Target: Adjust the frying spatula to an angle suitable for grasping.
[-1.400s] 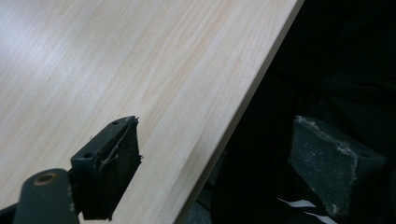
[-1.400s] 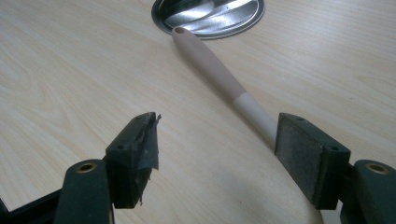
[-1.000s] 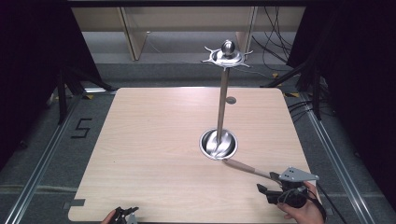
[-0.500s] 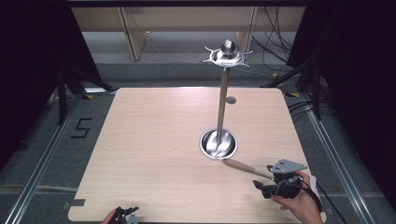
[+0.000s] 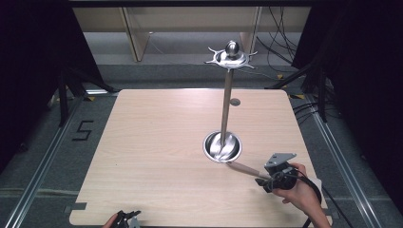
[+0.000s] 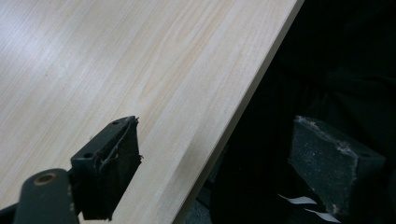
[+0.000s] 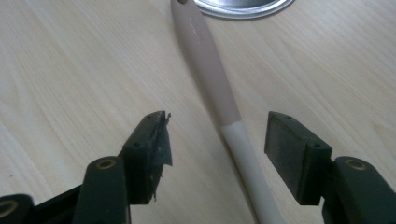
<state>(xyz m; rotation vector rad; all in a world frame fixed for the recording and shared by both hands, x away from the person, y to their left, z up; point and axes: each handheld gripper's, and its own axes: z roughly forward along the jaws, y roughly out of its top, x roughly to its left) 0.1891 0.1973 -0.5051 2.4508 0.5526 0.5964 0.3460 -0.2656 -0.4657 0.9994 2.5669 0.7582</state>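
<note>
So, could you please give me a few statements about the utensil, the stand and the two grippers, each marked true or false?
1. The right gripper has its jaws apart around the utensil, pads not pressing on it. True; the jaws have just been closing.
2. The utensil hangs from the top of the metal stand. False: it lies flat on the table.
3. The hole end of the utensil's handle lies beside the stand's round base. True.
4. The left gripper is shut on a spoon. False: it is open with nothing between its jaws, at the table's edge.
5. The stand lies toppled. False: it stands upright.
</note>
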